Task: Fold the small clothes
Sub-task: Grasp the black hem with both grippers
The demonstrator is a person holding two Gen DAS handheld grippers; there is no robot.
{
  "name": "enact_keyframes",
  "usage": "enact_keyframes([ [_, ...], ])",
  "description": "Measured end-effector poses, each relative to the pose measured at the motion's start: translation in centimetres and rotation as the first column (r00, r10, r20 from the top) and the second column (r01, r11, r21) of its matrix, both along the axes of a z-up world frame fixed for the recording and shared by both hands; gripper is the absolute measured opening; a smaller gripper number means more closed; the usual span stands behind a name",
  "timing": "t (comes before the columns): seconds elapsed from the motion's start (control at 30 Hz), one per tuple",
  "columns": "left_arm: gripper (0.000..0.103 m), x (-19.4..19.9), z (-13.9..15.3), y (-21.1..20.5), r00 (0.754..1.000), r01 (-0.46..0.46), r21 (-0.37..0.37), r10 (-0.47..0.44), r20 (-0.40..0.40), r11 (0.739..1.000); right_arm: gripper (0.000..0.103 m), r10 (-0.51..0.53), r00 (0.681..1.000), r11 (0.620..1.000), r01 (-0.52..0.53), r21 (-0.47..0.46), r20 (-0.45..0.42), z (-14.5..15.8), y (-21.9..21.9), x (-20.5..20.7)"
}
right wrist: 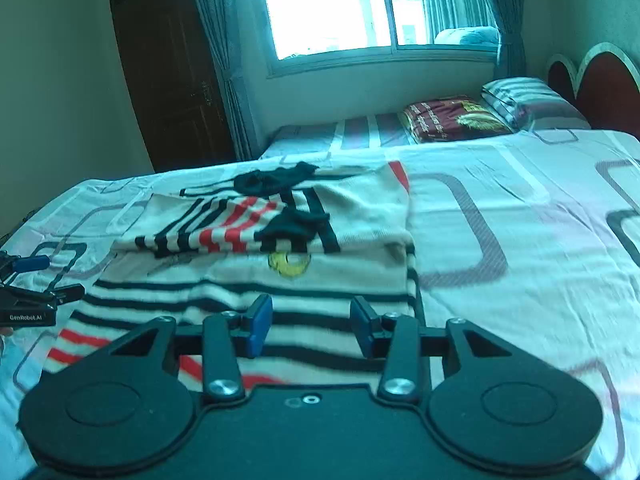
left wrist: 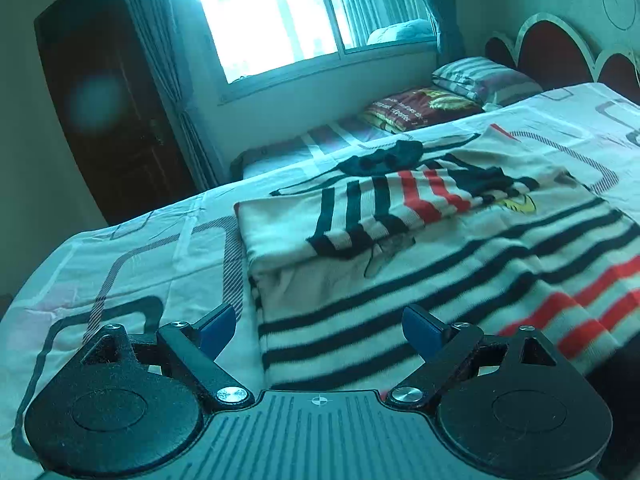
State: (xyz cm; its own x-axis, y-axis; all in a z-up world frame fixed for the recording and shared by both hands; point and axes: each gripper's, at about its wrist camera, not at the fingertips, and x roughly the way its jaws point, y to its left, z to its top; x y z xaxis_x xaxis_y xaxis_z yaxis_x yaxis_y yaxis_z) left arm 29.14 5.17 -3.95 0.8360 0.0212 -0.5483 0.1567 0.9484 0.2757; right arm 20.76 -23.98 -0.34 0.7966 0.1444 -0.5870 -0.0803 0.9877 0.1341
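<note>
A striped sweater [left wrist: 420,264] is seen spread on the bed [left wrist: 120,248], cream with dark bands and a few red ones. Its far part is folded back over the body, so that a doubled layer [right wrist: 256,220] lies across the middle, and a yellow motif [right wrist: 290,265] is glimpsed just below that fold. A dark collar or trim [left wrist: 380,160] is bunched at the far edge of the garment.

The left gripper [left wrist: 316,330] is held above the sweater's near left edge, its blue fingers [left wrist: 218,330] spread wide and nothing caught between them. The right gripper [right wrist: 310,326] is poised over the near hem, its fingers [right wrist: 260,326] parted by a narrower gap, released, with only the striped cloth seen below and no fabric pinched. In the right wrist view the left gripper [right wrist: 28,284] is caught at the left margin, beside the sweater's left side.

The bed is covered by a pale sheet printed with rounded rectangles. Beyond it, a lower mattress [right wrist: 340,132] is noted, with a red cushion [right wrist: 452,118] and a striped pillow [right wrist: 524,98] set against a scalloped red headboard [right wrist: 608,84]. A bright window [right wrist: 340,8] is flanked by curtains [right wrist: 224,40], and a dark wooden door [right wrist: 168,72] is seen to the left.
</note>
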Motion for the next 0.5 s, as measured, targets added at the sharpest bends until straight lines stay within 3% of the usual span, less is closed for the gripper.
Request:
enact_keyframes([
  [0.17, 0.09, -4.6, -0.8, 2.7, 0.998, -0.005, -0.126, -0.004, -0.069, 0.992, 0.045, -0.023, 0.998, 1.0, 0.023, 0.002, -0.065, -1.7, -1.0, -4.2],
  [0.3, 0.089, -8.3, -2.5, 5.9, 0.989, -0.043, -0.334, -0.008, -0.15, 0.942, 0.045, -0.053, 0.991, 0.991, 0.068, 0.118, -0.126, -3.4, -2.7, -7.1],
  [0.4, 0.082, -10.4, -4.4, 8.1, 0.977, -0.094, -0.501, -0.018, -0.214, 0.861, 0.045, -0.057, 0.984, 0.964, 0.098, 0.248, -0.167, -4.5, -4.0, -8.2],
  [0.47, 0.066, -10.9, -5.8, 9.5, 0.962, -0.151, -0.609, -0.026, -0.272, 0.779, 0.045, -0.071, 0.979, 0.942, 0.129, 0.309, -0.191, -5.2, -4.7, -8.7],
  [0.5, 0.063, -11.1, -6.5, 10.1, 0.954, -0.175, -0.658, -0.038, -0.297, 0.732, 0.045, -0.074, 0.977, 0.931, 0.14, 0.336, -0.201, -5.6, -4.9, -8.8],
])
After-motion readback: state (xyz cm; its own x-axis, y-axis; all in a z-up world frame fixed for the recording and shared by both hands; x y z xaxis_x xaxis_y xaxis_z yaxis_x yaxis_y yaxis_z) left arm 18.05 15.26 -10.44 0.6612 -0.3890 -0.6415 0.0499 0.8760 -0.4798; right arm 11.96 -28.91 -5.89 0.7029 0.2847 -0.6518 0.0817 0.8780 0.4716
